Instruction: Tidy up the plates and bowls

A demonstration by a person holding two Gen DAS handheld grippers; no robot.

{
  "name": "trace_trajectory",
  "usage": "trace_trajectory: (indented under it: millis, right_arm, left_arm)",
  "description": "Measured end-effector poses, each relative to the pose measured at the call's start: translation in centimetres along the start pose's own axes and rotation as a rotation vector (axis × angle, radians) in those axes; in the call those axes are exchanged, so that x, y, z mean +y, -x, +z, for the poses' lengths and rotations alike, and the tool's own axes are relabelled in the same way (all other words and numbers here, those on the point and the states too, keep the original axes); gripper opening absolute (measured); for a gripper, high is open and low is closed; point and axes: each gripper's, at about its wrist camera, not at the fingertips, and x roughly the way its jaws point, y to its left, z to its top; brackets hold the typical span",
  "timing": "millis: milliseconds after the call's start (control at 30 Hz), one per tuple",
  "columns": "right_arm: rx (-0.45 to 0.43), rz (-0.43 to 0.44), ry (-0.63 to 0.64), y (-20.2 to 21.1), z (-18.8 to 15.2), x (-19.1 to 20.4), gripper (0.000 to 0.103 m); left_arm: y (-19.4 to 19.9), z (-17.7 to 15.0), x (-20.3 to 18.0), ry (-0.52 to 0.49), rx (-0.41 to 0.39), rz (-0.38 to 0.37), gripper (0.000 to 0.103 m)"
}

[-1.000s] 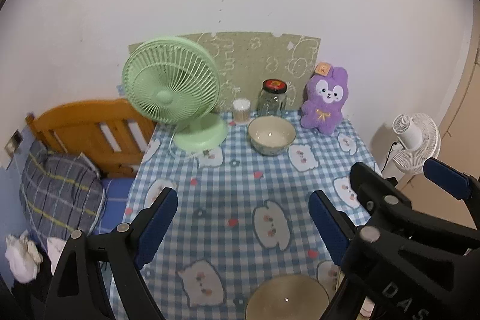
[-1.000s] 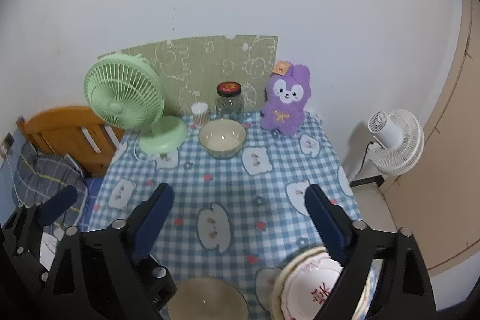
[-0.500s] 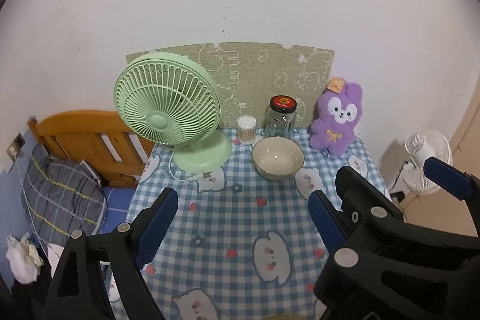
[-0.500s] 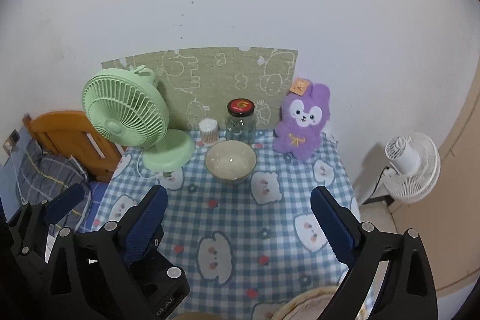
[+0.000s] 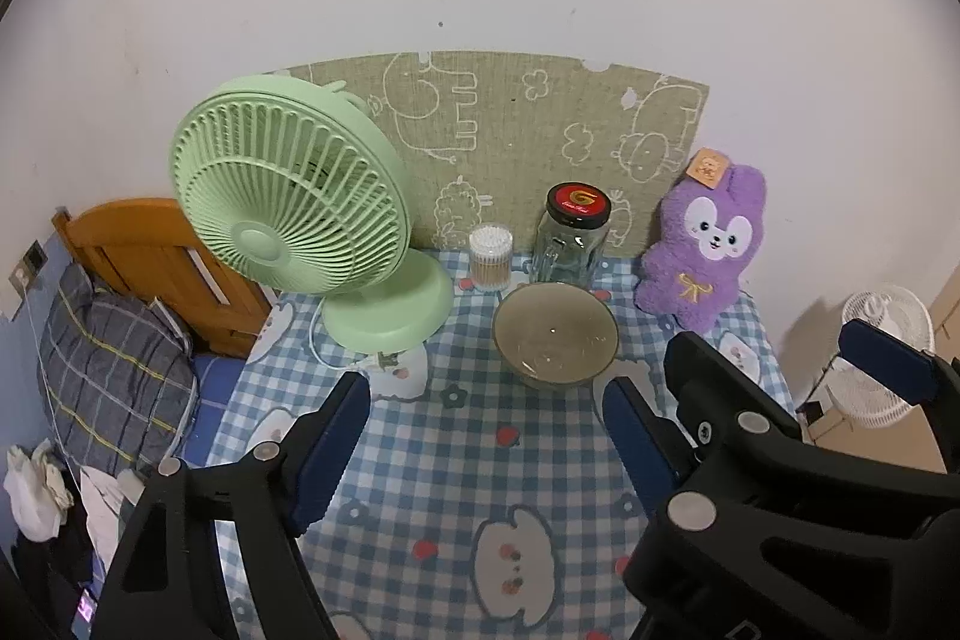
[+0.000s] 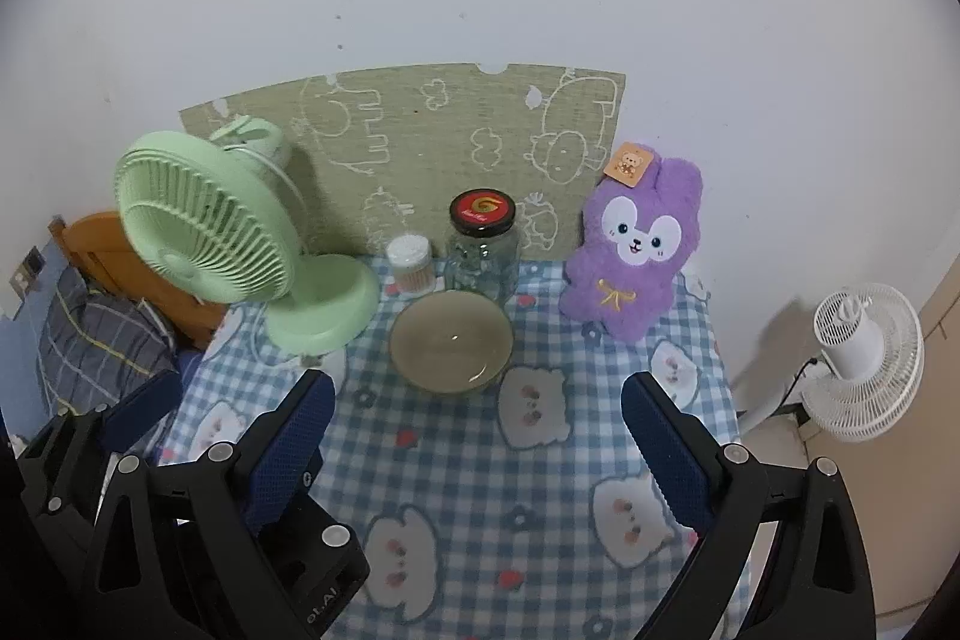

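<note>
Two hand-held grippers hover empty, the left hand-held gripper narrowing on nothing, the right hand-held gripper spread wide, and the bowl sits far back on the checked surface before the jar: best to straddle its rim squarely.

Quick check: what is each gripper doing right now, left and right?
Left gripper: jaws closing, nothing between them, holding nothing.
Right gripper: open, empty.

The checked-cloth surface carried a bowl, green fan, jar, swab tub and purple plush.
</note>
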Motion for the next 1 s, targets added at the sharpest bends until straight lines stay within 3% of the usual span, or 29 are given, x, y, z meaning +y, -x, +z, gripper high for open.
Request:
trace_trajectory:
  millis: [167,233,400,467,1000]
  right_arm:
    - [-0.016,-0.015,0.026,-2.8,0.7,-0.9,0.098]
    - [-0.011,-0.016,0.032,-4.1,0.9,-1.2,0.097]
    - [-0.001,-0.001,0.015,-7.2,1.1,-2.3,0.094]
    - [0.004,0.003,0.008,-8.6,1.0,-2.7,0.092]
    - [0.057,0.016,0.009,-17.3,0.5,-3.7,0.076]
  left_arm:
    - [-2.3,0.7,-1.2,-0.012,-0.012,0.024,0.080]
    - [-3.5,0.8,-1.5,-0.008,-0.011,0.037,0.073]
    - [-6.4,1.2,-2.3,-0.001,-0.001,0.069,0.073]
    - [-7.3,1.2,-2.5,0.003,-0.011,0.079,0.066]
    - [-16.7,0.5,-3.0,0.042,0.105,0.081,0.056]
